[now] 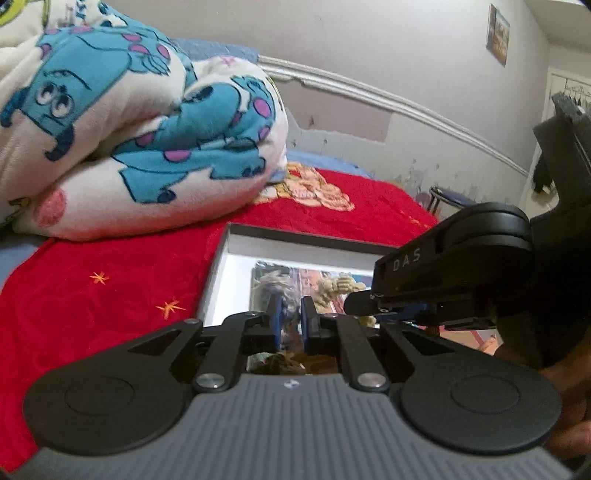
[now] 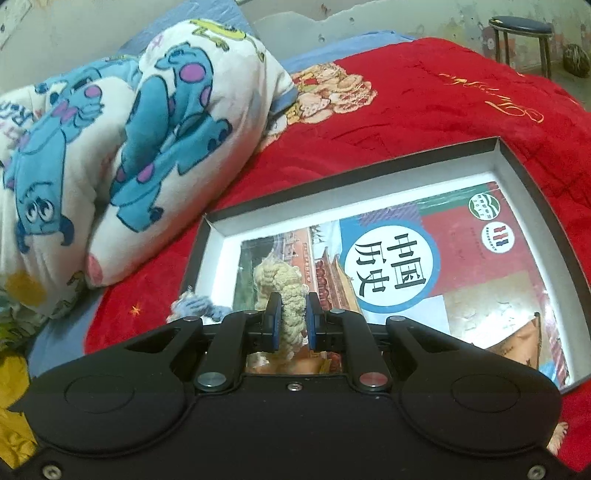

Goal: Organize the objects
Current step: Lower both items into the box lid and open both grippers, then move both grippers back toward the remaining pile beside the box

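Observation:
A shallow dark box (image 2: pixel 532 199) with a white inside lies on the red bedspread, and it also shows in the left wrist view (image 1: pixel 236 258). A Chinese history textbook (image 2: pixel 399 266) lies flat in it. My right gripper (image 2: pixel 291 321) is shut on a cream knitted rope piece (image 2: pixel 286 291) that lies over the book's left part. A grey-blue knitted piece (image 2: pixel 192 306) lies at the box's near left corner. My left gripper (image 1: pixel 291 325) is shut on the grey-blue piece (image 1: pixel 284 291) over the box. The right gripper's body (image 1: pixel 443 273) is close on its right.
A folded white blanket with blue monster print (image 2: pixel 122 147) lies on the bed left of the box. The red bedspread (image 2: pixel 443 103) stretches beyond the box. A dark round stool (image 2: pixel 524 33) stands past the bed by the wall.

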`<state>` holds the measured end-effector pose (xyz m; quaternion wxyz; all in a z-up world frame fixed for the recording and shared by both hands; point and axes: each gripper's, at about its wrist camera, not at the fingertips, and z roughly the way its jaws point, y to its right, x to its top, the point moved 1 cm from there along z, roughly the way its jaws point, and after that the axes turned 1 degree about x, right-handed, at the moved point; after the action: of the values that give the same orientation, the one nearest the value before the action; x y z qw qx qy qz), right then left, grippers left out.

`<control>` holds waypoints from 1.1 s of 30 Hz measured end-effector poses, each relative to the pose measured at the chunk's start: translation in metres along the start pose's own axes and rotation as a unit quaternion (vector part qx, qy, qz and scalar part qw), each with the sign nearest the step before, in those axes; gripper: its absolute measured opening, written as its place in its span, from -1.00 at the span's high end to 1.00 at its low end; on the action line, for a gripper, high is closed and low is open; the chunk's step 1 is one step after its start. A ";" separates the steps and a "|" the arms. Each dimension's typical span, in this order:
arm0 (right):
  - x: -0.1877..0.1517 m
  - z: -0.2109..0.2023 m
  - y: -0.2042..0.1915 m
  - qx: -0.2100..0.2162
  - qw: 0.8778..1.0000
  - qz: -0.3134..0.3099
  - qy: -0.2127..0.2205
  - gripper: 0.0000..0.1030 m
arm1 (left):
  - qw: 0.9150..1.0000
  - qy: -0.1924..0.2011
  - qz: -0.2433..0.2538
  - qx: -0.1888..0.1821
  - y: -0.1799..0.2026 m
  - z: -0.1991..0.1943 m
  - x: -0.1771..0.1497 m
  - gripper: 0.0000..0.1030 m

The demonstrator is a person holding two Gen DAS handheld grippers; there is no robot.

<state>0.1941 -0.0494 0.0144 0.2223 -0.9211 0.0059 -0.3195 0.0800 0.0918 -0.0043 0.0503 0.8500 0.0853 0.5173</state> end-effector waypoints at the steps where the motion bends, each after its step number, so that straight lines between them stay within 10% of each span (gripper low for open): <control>1: 0.000 0.000 0.000 0.000 1.000 0.003 0.001 0.73 | 1.000 -0.003 0.000 0.000 0.000 0.002 0.000 0.58; 6: 0.001 -0.002 -0.008 -0.010 1.000 -0.011 0.009 0.73 | 1.000 -0.016 0.004 -0.004 0.003 0.004 -0.002 0.54; 14: 0.001 -0.004 0.000 -0.004 1.000 0.009 0.008 0.61 | 1.000 -0.023 0.003 -0.009 0.002 0.003 0.002 -0.12; 33: 0.019 -0.114 0.047 0.017 0.995 0.026 0.097 0.05 | 0.999 0.041 0.017 -0.027 0.010 -0.037 0.007 -0.44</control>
<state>0.1482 -0.1410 0.0850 0.2448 -0.8812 0.0458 -0.4019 0.0507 0.0830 0.0203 0.0611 0.8280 0.0590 0.5543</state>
